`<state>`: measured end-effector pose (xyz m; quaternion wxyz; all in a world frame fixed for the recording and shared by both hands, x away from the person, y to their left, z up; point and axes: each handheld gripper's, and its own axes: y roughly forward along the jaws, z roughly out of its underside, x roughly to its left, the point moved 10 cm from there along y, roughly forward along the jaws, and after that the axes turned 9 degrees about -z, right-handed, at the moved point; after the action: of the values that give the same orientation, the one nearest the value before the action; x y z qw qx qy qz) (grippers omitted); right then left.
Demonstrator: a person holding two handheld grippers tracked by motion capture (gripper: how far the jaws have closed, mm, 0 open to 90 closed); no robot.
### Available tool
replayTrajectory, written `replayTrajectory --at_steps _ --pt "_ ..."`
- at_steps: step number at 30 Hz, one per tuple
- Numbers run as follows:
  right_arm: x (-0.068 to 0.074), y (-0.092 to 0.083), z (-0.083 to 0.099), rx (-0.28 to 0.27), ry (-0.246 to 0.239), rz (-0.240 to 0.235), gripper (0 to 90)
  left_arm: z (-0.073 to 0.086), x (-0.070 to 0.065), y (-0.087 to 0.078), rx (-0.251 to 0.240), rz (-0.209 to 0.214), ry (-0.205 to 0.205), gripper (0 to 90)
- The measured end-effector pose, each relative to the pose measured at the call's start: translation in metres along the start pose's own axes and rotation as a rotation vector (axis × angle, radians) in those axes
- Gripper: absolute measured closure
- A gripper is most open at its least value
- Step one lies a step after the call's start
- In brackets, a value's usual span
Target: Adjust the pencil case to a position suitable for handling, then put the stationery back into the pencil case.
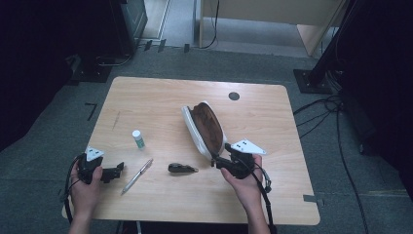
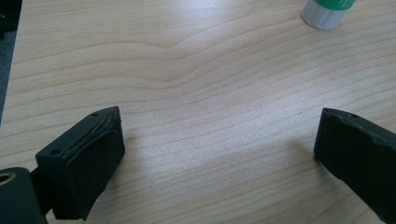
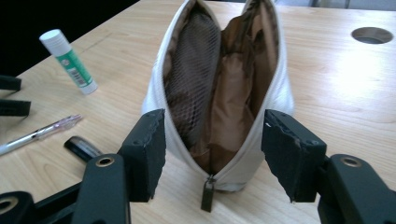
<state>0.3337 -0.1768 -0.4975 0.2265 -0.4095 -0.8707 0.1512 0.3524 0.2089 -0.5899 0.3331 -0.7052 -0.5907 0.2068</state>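
Observation:
A white zip pouch [image 1: 204, 127] lies open in the middle of the wooden table [image 1: 156, 97], its brown lining facing up. My right gripper [image 1: 219, 158] is at its near end. In the right gripper view the jaws [image 3: 215, 116] stand on either side of the pouch's [image 3: 224, 93] zip end with small gaps, so they are open. My left gripper [image 1: 121, 169] rests at the front left, wide open over bare wood [image 2: 219, 119]. Between the hands lie a glue stick [image 1: 139, 139], a pen [image 1: 137, 176] and a small dark object [image 1: 181, 168].
A round cable hole [image 1: 234, 96] sits in the tabletop behind the pouch. The glue stick [image 3: 70, 60], pen [image 3: 37, 135] and dark object [image 3: 83, 148] lie left of the pouch in the right gripper view. Cables and dark stands surround the table on the floor.

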Motion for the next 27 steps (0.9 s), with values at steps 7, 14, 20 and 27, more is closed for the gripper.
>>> replayTrajectory --at_steps 7,14,20,27 --pt "0.008 0.006 0.012 0.028 -0.017 -0.036 39.2 0.000 0.001 -0.002 0.000 0.006 -0.006 1.7" --pt "0.011 0.012 0.022 0.041 -0.023 -0.067 39.6 -0.010 -0.005 -0.014 -0.029 0.025 -0.007 1.7" --pt "0.015 0.016 0.028 0.050 -0.022 -0.107 42.3 -0.021 -0.026 -0.031 -0.065 0.073 0.028 1.7" --pt "0.021 0.019 0.032 0.054 -0.042 -0.165 45.5 -0.036 -0.058 -0.055 -0.146 0.224 0.028 3.6"
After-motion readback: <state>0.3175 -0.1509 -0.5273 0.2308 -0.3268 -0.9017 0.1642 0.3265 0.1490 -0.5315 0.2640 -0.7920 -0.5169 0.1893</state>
